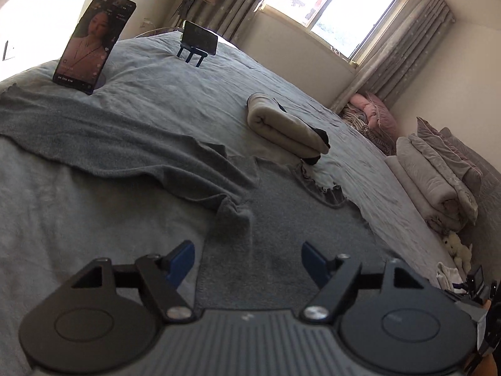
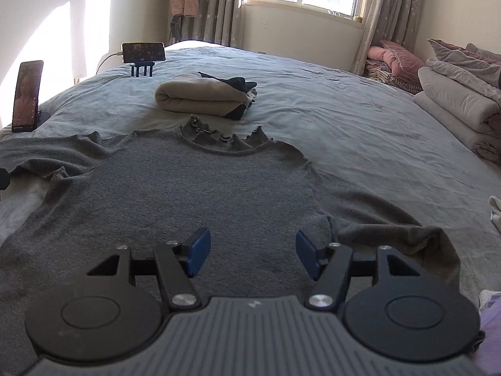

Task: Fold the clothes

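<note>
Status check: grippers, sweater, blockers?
Left gripper open, right gripper open, both empty. Grey sweater spread flat on bed, unfolded. Folded beige garment beyond collar, clear.

No legible text anywhere.

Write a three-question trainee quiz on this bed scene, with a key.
1. True or false: the grey sweater lies spread flat on the bed.
2. The folded beige garment sits: A) beyond the sweater's collar, B) on its hem, C) on the floor.
3. Fill in: both the left gripper and the right gripper are ____.

Key: 1 true; 2 A; 3 open, nothing between the fingers.
</note>
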